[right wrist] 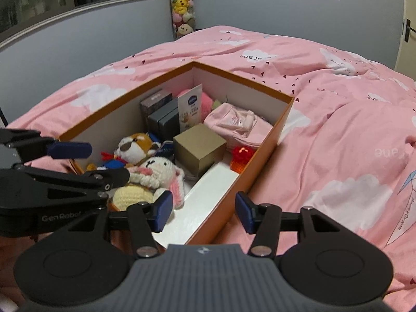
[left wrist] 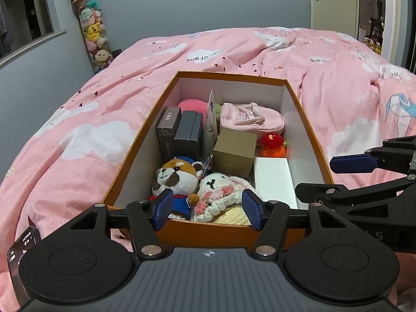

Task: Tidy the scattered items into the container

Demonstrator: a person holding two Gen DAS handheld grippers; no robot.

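As far as I can see, the job is close to done: the orange box (left wrist: pixel 306 119) sits on the pink bed (left wrist: pixel 78 119) and is already well filled, and no loose item shows on the quilt in either view, though I cannot see the bed behind me or past the edges of the frame. Inside, at the far end, lie a pink pouch (left wrist: pixel 251 119), a pink fluffy thing (left wrist: pixel 191 105) and an upright card (right wrist: pixel 190 109); along one long wall stand dark boxes (left wrist: pixel 179 132); in the middle is a gold cube box (left wrist: pixel 235 150) with a small red and orange knit piece (left wrist: pixel 273 145) beside it; a flat white box (left wrist: pixel 274 179) lies along the other long wall. At the near end are the fox plush (left wrist: pixel 176 179) and the white crochet bunny (left wrist: pixel 221 192), touching each other. My left tongs (left wrist: pixel 206 212) stand wide and empty, hovering just over the near wall of the box, with the bunny and the fox's lower half showing between the pads but not pressed by them. My right tongs (right wrist: pixel 205 212) are also apart and hold nothing; they straddle the near corner, one pad over the white box beside the bunny, the other outside the orange wall above the quilt. I judge what remains is only to check for strays and draw both tongs clear.
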